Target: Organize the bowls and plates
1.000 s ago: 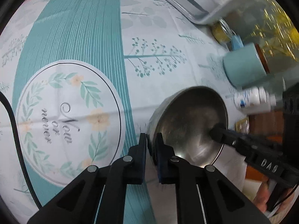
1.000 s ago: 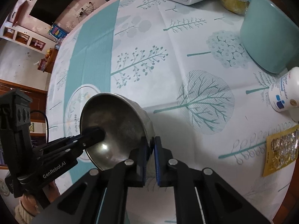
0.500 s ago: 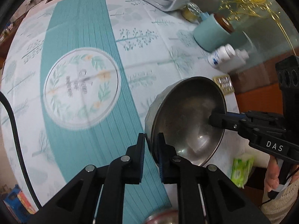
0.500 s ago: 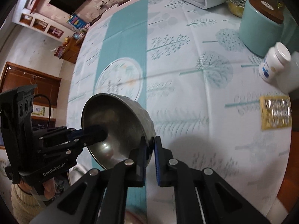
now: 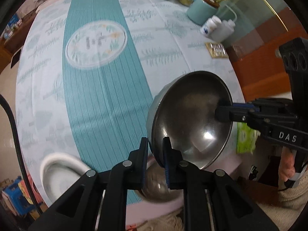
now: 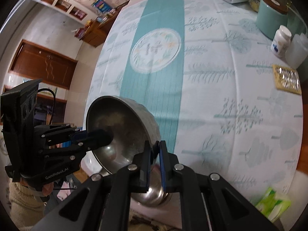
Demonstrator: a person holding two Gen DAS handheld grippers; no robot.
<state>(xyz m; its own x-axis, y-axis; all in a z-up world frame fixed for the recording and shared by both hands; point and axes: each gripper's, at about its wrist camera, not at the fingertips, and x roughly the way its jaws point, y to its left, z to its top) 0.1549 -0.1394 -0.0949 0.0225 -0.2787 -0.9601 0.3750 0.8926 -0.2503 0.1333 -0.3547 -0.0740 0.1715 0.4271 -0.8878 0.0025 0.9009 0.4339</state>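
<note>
A steel bowl (image 5: 190, 119) hangs tilted in the air above the table's near edge, held at two opposite points of its rim. My left gripper (image 5: 155, 144) is shut on the rim on one side. My right gripper (image 6: 154, 150) is shut on the rim on the other side; it also shows in the left wrist view (image 5: 223, 113). The bowl also shows in the right wrist view (image 6: 123, 127). A second steel bowl (image 5: 159, 184) sits on the table edge below it. A white bowl (image 5: 61, 171) stands near the table edge to the left.
The table wears a white and teal cloth with a round print (image 5: 96, 42). At the far right stand a teal canister (image 6: 271, 17), a white pill bottle (image 6: 281, 40), a clear jar (image 6: 296, 50) and a yellow blister pack (image 6: 286, 79). A green tissue pack (image 6: 273, 202) lies near the edge.
Both grippers have lifted the steel bowl up and back toward the near table edge. The second steel bowl and the white bowl have come into view below.
</note>
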